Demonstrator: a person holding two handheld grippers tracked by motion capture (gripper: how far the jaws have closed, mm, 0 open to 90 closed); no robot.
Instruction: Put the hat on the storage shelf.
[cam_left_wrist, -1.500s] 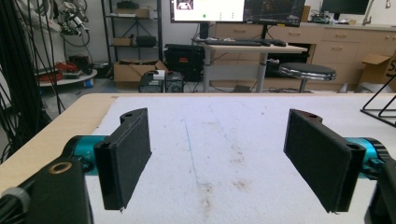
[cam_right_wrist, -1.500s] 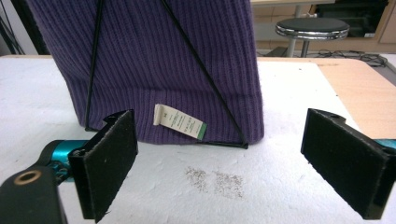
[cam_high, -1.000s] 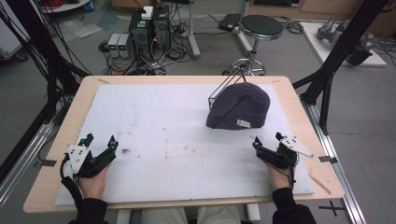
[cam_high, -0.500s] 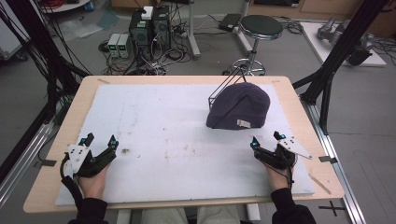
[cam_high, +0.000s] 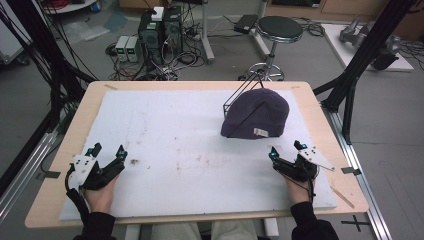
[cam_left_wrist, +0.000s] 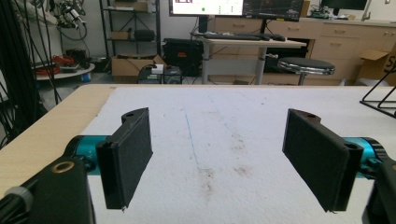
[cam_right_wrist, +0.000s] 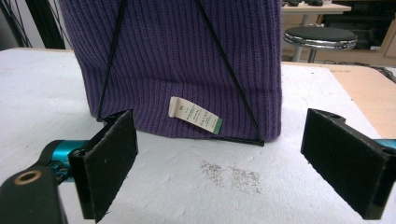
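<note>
A purple knitted beanie (cam_high: 256, 115) sits over a black wire stand (cam_high: 239, 92) at the back right of the white foam mat (cam_high: 190, 145). Close up in the right gripper view, the beanie (cam_right_wrist: 177, 60) shows a white label (cam_right_wrist: 194, 114) on its brim and two black wires of the stand (cam_right_wrist: 229, 70) across its front. My right gripper (cam_high: 286, 150) rests open on the mat just in front of the beanie, apart from it, with nothing between its pads (cam_right_wrist: 109, 161). At the mat's front left lies my left gripper (cam_high: 108, 151), open and empty, its pads (cam_left_wrist: 128, 151) wide apart.
The mat covers a wooden table (cam_high: 95, 100) with a bare rim all round. Small brown stains (cam_left_wrist: 219, 170) mark the mat's middle. Black frame posts (cam_high: 367, 55) stand at both sides; a stool (cam_high: 280, 30) and computer boxes (cam_high: 160, 27) stand on the floor behind.
My right gripper has slid slightly left and forward toward the beanie. The left gripper and the beanie have stayed put.
</note>
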